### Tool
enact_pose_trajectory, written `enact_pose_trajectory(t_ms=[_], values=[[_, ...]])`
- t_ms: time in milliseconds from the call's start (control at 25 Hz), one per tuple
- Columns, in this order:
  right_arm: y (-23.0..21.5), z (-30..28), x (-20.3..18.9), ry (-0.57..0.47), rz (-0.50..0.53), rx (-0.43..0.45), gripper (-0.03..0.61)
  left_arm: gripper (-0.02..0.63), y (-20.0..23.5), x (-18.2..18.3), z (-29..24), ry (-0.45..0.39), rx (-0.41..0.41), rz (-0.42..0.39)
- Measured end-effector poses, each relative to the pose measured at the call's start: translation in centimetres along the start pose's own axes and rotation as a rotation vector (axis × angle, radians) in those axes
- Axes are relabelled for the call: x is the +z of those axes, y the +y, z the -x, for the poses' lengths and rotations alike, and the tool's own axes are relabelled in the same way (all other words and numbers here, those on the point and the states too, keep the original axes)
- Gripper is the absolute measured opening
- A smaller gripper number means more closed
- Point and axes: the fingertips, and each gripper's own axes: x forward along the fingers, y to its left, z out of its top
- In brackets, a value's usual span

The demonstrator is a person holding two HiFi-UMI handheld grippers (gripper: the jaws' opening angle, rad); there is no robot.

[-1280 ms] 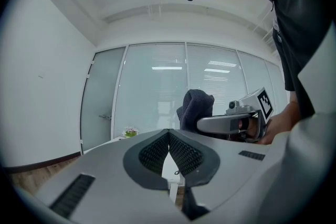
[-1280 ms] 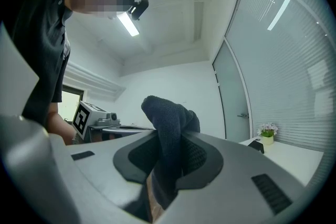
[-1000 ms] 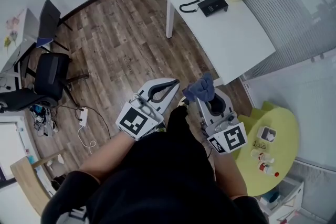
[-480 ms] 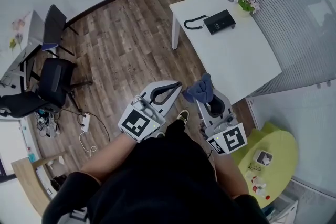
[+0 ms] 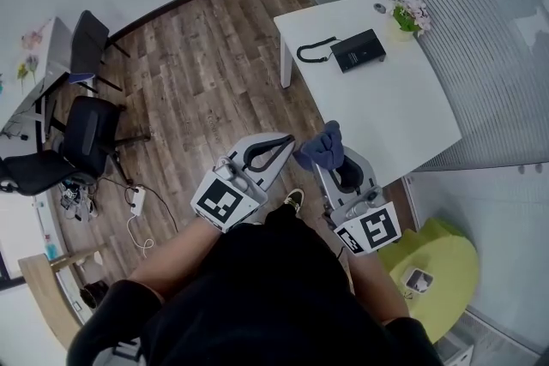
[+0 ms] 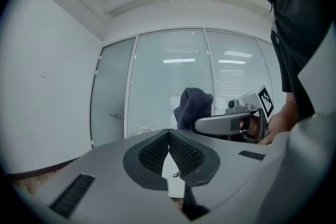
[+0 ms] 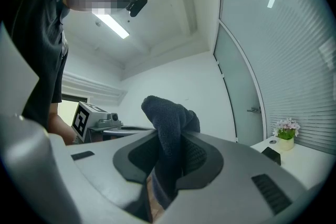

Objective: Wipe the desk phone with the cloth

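The black desk phone [image 5: 358, 50] lies on the white table [image 5: 395, 111] at the far end, its curled handset [image 5: 314, 50] beside it to the left; in the right gripper view the phone [image 7: 271, 155] shows small at the right. My right gripper [image 5: 324, 152] is shut on a dark blue cloth [image 5: 322, 147], which bunches up above the jaws [image 7: 170, 123]. My left gripper [image 5: 273, 152] is shut with nothing in it. Both are held close to the body, well short of the table. The cloth [image 6: 193, 107] also shows in the left gripper view.
A small potted flower [image 5: 409, 15] stands at the table's far corner near the phone. A lime round stool [image 5: 433, 270] sits at the right. Office chairs [image 5: 81, 133] and a power strip [image 5: 135, 201] lie left on the wooden floor. A glass wall runs along the right.
The view has shifted so the table and phone sit a little nearer and more to the right. Both grippers keep their pose, the cloth still held.
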Motion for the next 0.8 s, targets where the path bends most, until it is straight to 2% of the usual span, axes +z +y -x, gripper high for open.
enact_pose_trajectory(t_ms=[200,480,800], values=[[-2.6,-0.9,0.2,0.010,-0.018,0.028,0.094,0.009,1.3,0.1,-2.2,0.001,0.034,0.006],[-5.9,-1.8,0.7,0.015,-0.039,0.024,0.094,0.009,2.7,0.8,-4.9,-0.011,0.041,0.011],[-9.7,-5.4,0.0,0.038,-0.049,-0.017,0.094,0.009,7.8,0.4,-7.6,0.000,0.016,0.001]])
